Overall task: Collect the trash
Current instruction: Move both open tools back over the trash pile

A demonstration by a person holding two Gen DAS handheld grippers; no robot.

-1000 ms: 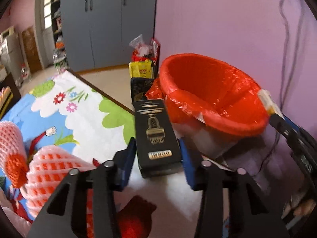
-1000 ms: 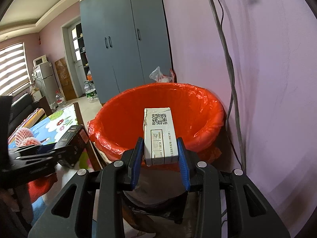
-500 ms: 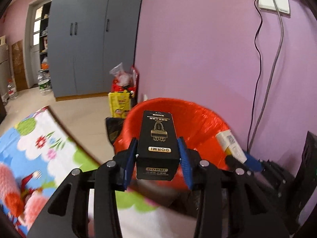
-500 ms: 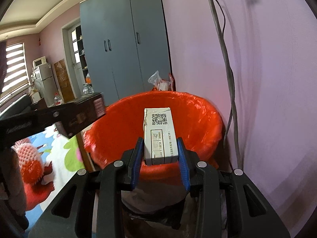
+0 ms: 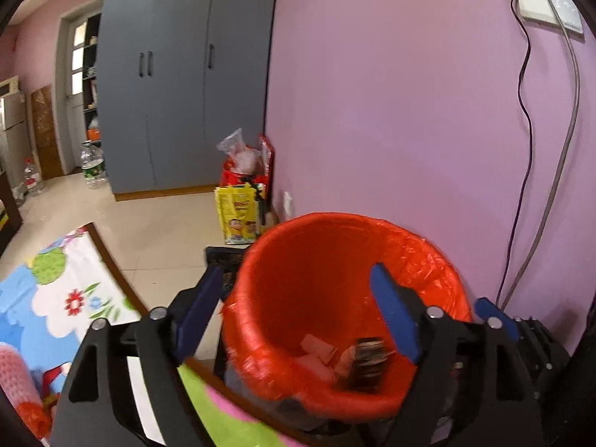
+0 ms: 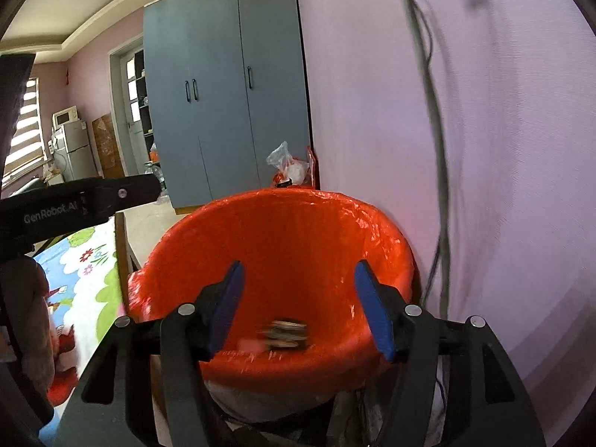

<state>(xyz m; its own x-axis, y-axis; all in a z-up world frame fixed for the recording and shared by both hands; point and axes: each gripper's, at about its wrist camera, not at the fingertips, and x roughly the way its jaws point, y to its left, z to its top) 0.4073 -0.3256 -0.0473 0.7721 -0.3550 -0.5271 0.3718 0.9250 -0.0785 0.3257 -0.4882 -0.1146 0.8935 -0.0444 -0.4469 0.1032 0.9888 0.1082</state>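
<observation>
While both tongs (image 5: 298, 314) (image 6: 300, 307) gape over bin (image 5: 428, 257) | left view: pale scraps (image 5: 316, 350) beside box (image 5: 367, 361)

- daylight fills both views; in the right wrist view it comes from a striped window blind (image 6: 26, 119) at the far left, which is blown out to white.
- the purple wall (image 5: 409, 111) is evenly lit, with a soft pink glow just above the red bin liner (image 5: 335, 260).
- the liner's rim (image 6: 357, 212) shows small specular glints on its wrinkled plastic.
- the trash in the bin (image 6: 285, 333) is motion-smeared, and so is the near tabletop edge (image 5: 231, 406) in the left wrist view.
- fisheye bending curves the grey wardrobe (image 6: 231, 85) and wall cables (image 6: 432, 111); black vignette fills all 4 corners.
- the left gripper (image 5: 294, 316) and right gripper (image 6: 300, 307) are dark and sharp.
</observation>
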